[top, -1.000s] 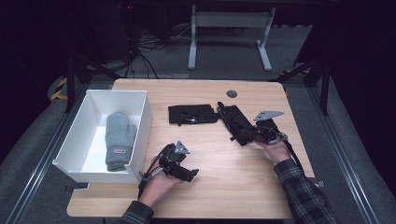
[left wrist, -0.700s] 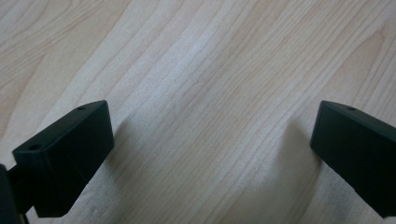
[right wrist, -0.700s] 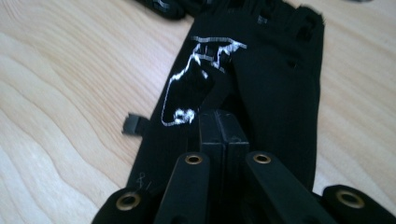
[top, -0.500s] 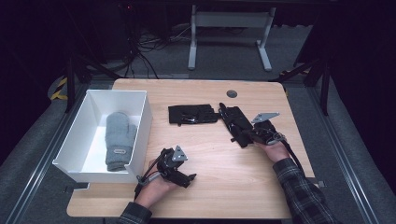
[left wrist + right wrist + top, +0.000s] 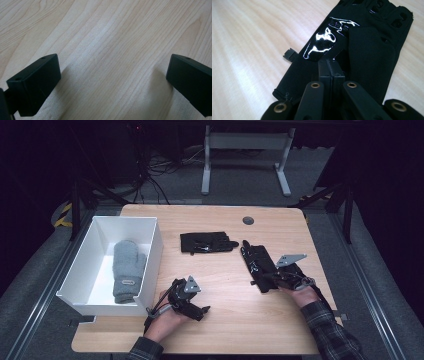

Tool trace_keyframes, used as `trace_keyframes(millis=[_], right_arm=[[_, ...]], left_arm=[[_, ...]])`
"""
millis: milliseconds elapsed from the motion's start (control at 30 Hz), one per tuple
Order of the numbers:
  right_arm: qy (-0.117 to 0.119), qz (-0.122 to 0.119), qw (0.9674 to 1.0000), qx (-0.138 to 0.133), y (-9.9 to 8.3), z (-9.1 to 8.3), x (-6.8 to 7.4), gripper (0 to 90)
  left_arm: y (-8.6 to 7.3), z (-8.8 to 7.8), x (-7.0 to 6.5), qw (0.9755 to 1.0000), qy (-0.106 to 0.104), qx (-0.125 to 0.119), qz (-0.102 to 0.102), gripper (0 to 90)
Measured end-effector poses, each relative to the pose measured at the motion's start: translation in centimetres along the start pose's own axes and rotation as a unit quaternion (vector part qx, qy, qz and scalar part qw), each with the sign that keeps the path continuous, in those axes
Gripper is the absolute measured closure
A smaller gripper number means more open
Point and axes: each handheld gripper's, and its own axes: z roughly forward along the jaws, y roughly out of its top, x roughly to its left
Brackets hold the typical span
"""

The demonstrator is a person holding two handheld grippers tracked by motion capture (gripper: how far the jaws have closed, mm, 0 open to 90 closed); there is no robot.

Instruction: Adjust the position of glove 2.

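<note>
Left tool [image 5: 200,309] hovers low over the bench [image 5: 225,325], just right of the white box [image 5: 155,250], which holds a grey mitten [image 5: 127,267] lying flat. In the left gripper view its jaws stand wide apart over bare wood, released and holding nothing. It is in about the same place as a second ago, so this hand looks to be waiting.

Mid-bench, the far black glove [image 5: 206,242] lies flat and untouched in the same spot as before.

Right of it, the near black glove [image 5: 256,262] lies slanted with its finger end toward the far glove, close to it, though whether they touch is unclear. The right tool [image 5: 265,280] is at the glove's cuff end. In the right gripper view its jaws meet tight, clenched on the dark fabric there, apparently pinching a fold of the cuff.

Change: over the last second the right tool and this glove have slid together a little toward the person's edge of the bench, so the glove follows the tool and the grip seems real.

Meaning for the task, as a judgement: the grasp step is done. The glove is not yet lifted, as it rests on the wood, and the carry comes next, likely leftward to the box beside the mitten. Risk: a thin pinch may slip.
</note>
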Motion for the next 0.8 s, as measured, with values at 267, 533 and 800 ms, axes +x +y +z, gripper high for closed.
trace_keyframes(millis=[267, 533, 800], right_arm=[[0.015, -0.008, 0.9998, 0.004, -1.2, -1.2, 1.7, 90.0], [0.032, -0.017, 0.9993, 0.006, -2.5, -2.4, 3.8, 90.0], [0.023, -0.015, 0.9994, -0.020, -2.1, -3.6, 3.7, 90.0]], left_arm=[[0.0, 0.0, 0.0, 1.0000, 0.000, -0.001, -0.001, 0.1], [0.0, 0.0, 0.0, 1.0000, 0.000, 0.000, 0.000, 0.0], [0.0, 0.0, 0.0, 1.0000, 0.000, 0.000, 0.000, 0.1]])
